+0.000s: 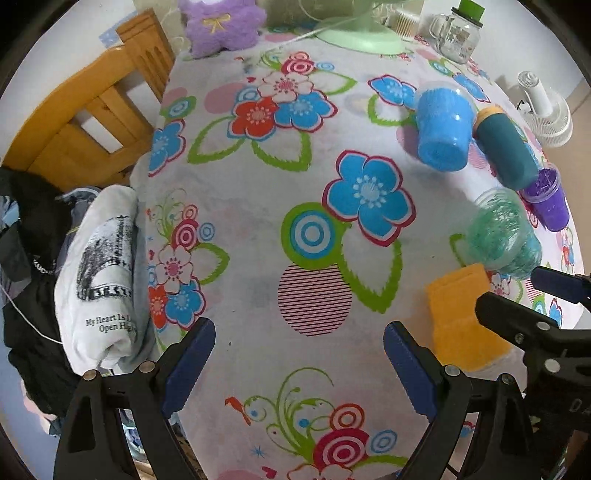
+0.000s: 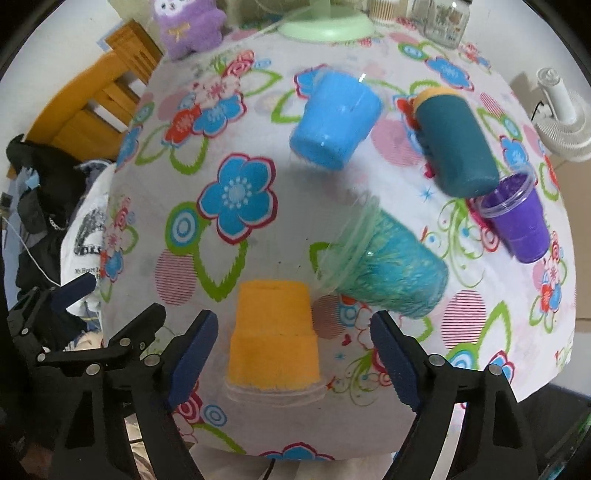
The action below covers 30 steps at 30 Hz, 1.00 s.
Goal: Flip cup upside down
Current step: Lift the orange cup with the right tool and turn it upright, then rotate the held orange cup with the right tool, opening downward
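Note:
An orange cup (image 2: 273,332) stands upside down on the flowered tablecloth, its clear rim on the cloth, between the fingers of my open right gripper (image 2: 291,350); the pads stand apart from it. It also shows in the left wrist view (image 1: 461,314). A teal glitter cup (image 2: 384,266) lies on its side just beyond it. A blue cup (image 2: 332,118) and a dark teal cup (image 2: 458,144) stand upside down farther back. A purple cup (image 2: 517,218) stands upright at the right. My left gripper (image 1: 299,365) is open and empty over bare cloth.
A green fan base (image 2: 325,26), a purple plush toy (image 2: 188,26) and a glass mug jar (image 1: 458,33) stand at the table's far edge. A white fan (image 2: 561,118) is off the right side. A wooden chair (image 1: 92,110) and a pile of clothes (image 1: 99,277) are at the left.

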### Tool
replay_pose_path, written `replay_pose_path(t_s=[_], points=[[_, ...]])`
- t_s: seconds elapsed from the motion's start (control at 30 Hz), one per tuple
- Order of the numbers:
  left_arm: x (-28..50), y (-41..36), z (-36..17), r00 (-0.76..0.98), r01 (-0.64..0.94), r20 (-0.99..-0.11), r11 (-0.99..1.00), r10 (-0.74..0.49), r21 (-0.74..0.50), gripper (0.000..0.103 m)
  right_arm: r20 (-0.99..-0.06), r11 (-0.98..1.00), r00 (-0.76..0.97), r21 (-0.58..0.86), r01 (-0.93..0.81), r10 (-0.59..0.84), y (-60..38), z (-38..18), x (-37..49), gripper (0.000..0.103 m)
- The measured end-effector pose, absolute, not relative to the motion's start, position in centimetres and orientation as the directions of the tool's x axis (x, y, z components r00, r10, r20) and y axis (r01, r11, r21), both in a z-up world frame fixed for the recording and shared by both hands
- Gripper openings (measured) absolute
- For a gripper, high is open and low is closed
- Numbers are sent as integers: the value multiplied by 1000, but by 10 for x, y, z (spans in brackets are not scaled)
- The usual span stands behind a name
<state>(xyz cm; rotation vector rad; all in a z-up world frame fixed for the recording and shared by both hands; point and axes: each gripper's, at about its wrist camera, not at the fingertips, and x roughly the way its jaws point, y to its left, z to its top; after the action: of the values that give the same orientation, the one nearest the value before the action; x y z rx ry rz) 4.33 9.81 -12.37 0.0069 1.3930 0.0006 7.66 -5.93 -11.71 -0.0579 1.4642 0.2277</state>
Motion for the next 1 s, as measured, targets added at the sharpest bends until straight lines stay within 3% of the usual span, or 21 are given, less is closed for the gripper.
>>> replay_pose_path(t_s=[0.5,0.6,0.7,1.0], points=[[52,105,-155,135,41,-991,999,6,12,94,-995,984,-57,84,-159,76,-47,-165,94,78],[53,103,-159,127,50,-992,999,10,16,94,-994,983,-75,94,-161,82,-45,-173,96,73],[52,101,-162,121,57,-993,998,9,16,94,-991,981,-102,105,-161,89,-44,-181,97,61],[45,98,-148,138,36,-990,999,-16,-11,94,-993,976,-52,116,-183,108,-43,-162,88,58]])
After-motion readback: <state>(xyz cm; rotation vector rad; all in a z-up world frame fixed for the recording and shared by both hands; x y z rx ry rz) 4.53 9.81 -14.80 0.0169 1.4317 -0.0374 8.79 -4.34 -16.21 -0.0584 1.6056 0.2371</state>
